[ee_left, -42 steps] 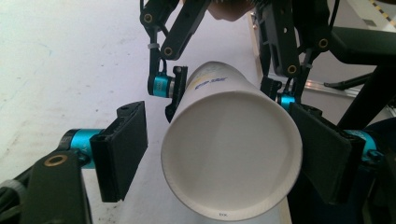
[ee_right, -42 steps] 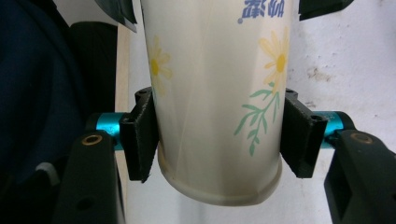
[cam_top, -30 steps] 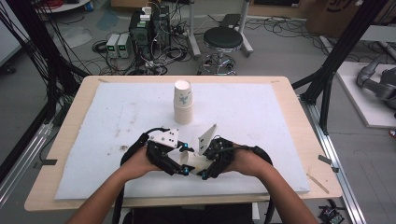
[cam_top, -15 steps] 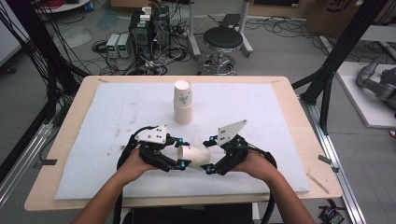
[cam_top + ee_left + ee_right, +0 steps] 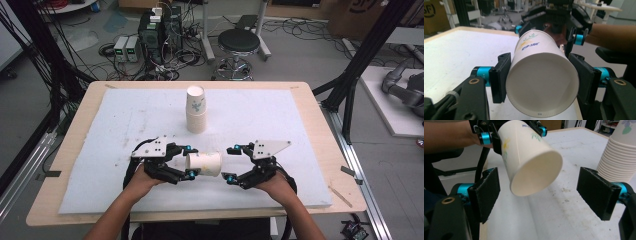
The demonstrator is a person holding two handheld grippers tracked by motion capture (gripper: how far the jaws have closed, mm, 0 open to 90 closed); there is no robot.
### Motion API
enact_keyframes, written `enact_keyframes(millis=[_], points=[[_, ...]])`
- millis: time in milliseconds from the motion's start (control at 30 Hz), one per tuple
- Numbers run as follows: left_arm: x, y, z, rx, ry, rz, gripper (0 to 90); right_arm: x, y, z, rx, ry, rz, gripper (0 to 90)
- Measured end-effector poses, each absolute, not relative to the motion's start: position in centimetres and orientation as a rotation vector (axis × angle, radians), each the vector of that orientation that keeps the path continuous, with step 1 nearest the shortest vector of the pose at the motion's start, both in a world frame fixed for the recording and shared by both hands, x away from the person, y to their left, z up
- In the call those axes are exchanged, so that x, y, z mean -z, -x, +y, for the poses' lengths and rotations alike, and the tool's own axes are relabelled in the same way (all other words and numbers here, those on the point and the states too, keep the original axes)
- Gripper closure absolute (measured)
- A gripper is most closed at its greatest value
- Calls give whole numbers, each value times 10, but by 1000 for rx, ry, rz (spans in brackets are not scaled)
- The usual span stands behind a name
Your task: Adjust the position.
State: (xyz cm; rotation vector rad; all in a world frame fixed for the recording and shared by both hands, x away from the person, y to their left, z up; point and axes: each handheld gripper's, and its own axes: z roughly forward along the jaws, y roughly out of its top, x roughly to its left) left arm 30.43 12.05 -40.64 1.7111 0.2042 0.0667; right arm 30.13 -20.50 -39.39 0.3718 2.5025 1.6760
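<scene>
Above the mat (image 5: 125,125), left gripper (image 5: 189,161) clamping paper cup (image 5: 204,164) (sideways), right gripper (image 5: 231,164) jaws wide, empty.

- A grey floor (image 5: 300,55) lies behind the table's far edge.
- A round black stool (image 5: 239,41) stands beyond that edge.
- Electronic boxes (image 5: 155,27) and tangled cables (image 5: 107,50) lie near the far left corner.
- Black frame posts (image 5: 360,60) stand at both sides.
</scene>
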Motion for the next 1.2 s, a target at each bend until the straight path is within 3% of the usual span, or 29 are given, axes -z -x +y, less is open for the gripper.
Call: enact_keyframes(millis=[767, 1200], points=[[408, -300, 107, -1, -1645, 123, 372, 408, -302, -199, -1793, -315, 2545, 195], [412, -301, 104, 38, -1580, 129, 371, 403, -302, -202, -1925, -224, 2485, 330]])
